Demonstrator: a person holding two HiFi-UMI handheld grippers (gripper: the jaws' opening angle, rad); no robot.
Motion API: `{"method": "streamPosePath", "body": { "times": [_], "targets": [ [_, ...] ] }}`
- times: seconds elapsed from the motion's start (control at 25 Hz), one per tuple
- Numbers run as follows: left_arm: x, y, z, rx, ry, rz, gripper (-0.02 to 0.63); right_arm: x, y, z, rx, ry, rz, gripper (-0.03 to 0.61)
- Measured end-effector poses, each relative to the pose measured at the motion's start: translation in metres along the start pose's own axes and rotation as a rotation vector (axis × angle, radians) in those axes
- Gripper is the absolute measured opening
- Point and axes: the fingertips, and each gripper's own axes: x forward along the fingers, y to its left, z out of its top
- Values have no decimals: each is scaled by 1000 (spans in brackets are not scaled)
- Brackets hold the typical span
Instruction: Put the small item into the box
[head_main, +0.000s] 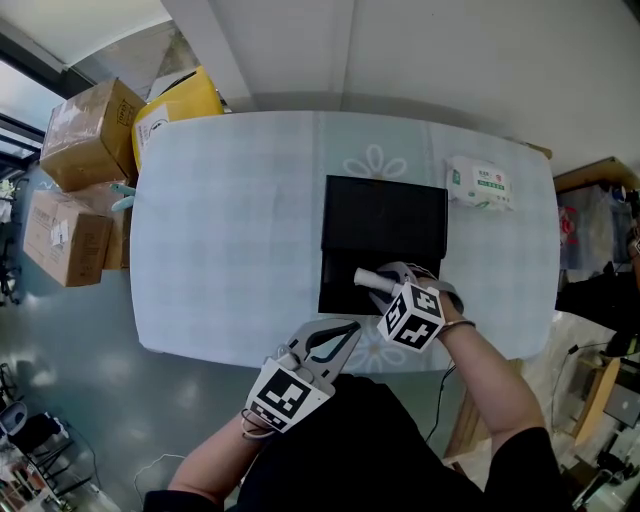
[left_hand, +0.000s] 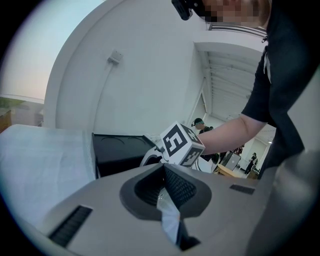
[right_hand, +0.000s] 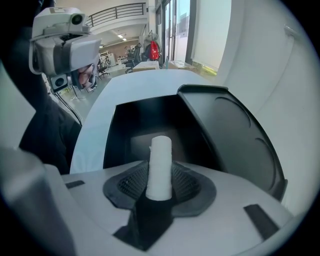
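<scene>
A black box (head_main: 340, 285) lies open in the middle of the table, its lid (head_main: 385, 212) folded back on the far side. My right gripper (head_main: 385, 283) is shut on a small white roll (head_main: 370, 277) and holds it over the front part of the box. In the right gripper view the roll (right_hand: 160, 165) sticks out past the gripper (right_hand: 159, 186), with the box's dark inside (right_hand: 145, 127) beyond. My left gripper (head_main: 345, 332) hovers at the table's front edge, left of the box. It is shut on a thin clear scrap of wrapper (left_hand: 169, 217).
A pale checked cloth covers the table (head_main: 230, 230). A white pack of wipes (head_main: 480, 183) lies at the back right. Cardboard boxes (head_main: 85, 130) and a yellow bag (head_main: 175, 105) stand on the floor beyond the table's left corner.
</scene>
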Motion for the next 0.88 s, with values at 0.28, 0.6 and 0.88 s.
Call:
{"method": "streamPosePath", "body": {
  "times": [0.28,0.6,0.88],
  "targets": [
    [-8,-16,4,22,-11,8,8,-27,1,1,36,-59,-61,137],
    [-11,-51,12,76,-31,-7,9,-83,9,-3,128,-185,-170,137],
    [-24,-81,26,124,-72,0,8,-151,27,4,224,-373,-287,121]
  ]
}}
